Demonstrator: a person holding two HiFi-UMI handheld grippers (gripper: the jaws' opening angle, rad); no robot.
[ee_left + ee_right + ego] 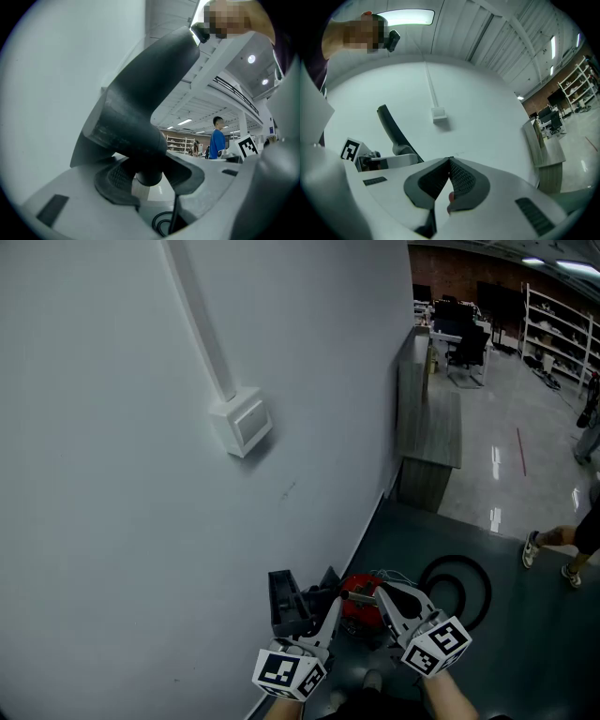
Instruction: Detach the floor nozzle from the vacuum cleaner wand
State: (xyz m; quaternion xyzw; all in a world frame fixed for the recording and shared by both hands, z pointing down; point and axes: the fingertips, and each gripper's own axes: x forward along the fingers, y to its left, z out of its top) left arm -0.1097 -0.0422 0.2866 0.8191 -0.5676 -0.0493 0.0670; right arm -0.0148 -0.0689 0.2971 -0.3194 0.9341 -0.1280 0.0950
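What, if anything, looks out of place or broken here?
Nothing looks spilled or broken. The one oddity: a dark vacuum part sticks up at a tilt, clamped in the left hand-held gripper, while the right hand-held gripper is shut on nothing.

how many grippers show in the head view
2. The left gripper, shut on a black vacuum part, is at bottom centre; the right gripper, jaws together, is just right of it. None looks hidden.
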